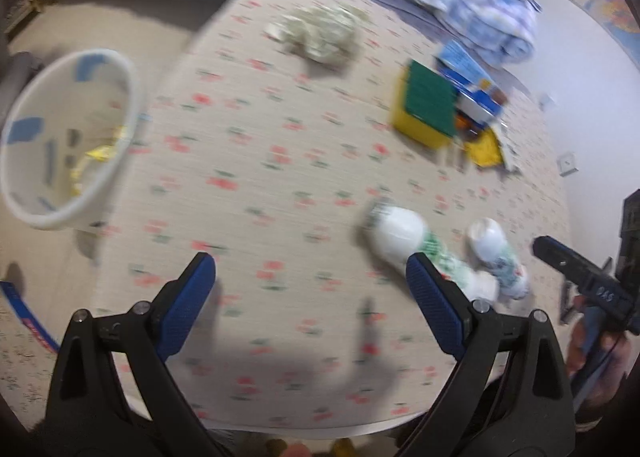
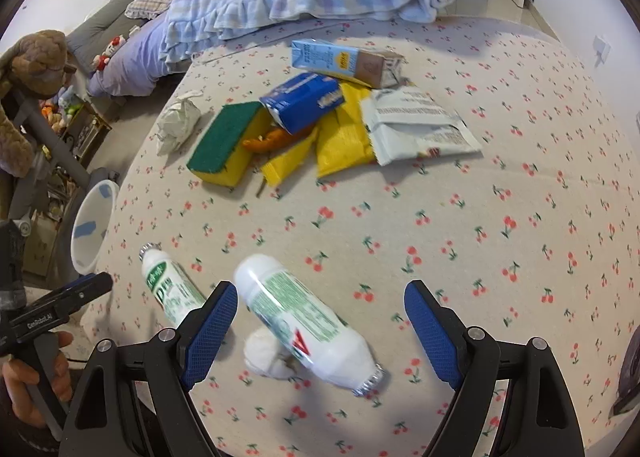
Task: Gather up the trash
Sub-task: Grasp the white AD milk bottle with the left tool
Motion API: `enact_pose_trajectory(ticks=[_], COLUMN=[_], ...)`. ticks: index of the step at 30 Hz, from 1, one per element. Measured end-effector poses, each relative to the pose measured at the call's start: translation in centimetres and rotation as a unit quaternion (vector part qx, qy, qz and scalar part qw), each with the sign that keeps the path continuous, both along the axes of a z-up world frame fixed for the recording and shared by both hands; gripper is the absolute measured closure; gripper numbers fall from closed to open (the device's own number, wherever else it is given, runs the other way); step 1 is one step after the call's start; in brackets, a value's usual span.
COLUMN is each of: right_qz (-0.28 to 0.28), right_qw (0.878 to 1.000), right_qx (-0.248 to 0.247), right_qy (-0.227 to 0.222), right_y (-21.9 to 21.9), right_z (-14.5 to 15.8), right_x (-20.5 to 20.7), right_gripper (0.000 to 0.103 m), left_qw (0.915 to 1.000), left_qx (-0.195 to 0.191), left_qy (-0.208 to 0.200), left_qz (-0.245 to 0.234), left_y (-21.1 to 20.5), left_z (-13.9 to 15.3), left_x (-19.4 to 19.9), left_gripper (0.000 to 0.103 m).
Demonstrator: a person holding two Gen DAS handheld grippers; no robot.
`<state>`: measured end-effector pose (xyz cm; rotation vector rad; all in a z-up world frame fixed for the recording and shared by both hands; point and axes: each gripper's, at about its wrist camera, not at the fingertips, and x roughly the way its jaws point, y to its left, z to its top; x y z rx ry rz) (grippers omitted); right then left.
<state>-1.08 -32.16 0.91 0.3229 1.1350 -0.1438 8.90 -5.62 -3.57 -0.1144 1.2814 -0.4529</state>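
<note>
White bottle (image 2: 304,331) between right gripper (image 2: 320,331) fingers.

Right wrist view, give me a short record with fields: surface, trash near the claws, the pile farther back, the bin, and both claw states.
surface: bed sheet with cherry print
near trash: two white bottles with green labels, the nearer bottle lying between the open right claw fingers, the other bottle to its left
small item: white wad beside the nearer bottle
pile: sponge, blue carton, yellow wrappers, paper
bin: white bin off the bed's left edge
left claw: open, empty
right claw: open, not gripping
</note>
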Motion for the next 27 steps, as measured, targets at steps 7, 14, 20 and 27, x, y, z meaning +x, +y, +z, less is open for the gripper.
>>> enact_pose_trajectory(ticks=[7,14,20,27], right_qz=[-0.014,-0.028,-0.031,-0.022], right_qw=[1.000,1.000,0.999,0.999], right_qx=[0.003,0.011,0.017,0.022], right_qy=[0.001,-0.004,-0.007,-0.015], right_y=[-1.8,-3.6,-4.2,-3.8], right_z=[-0.3,-0.2,-0.1,0.4], right_x=[-1.5,-2.8,-3.2,-3.2], right_gripper=[0.016,0.016,0.016,0.016], left_qw=[0.9996,0.9997,0.9999,0.9996], left_qx=[-0.025,-0.018,-0.008,-0.023], left_qy=[0.009,0.017,0.014,-0.012], left_qz=[-0.008,-0.002,-0.005,-0.010], left_y=[-4.2,-7.2,-7.7,-6.4], left_z=[-0.1,-1.0,-1.6,-0.4], left_x=[-0.5,-0.6,-0.9,-0.6], left_gripper=[0.009,0.023,0.045,0.054])
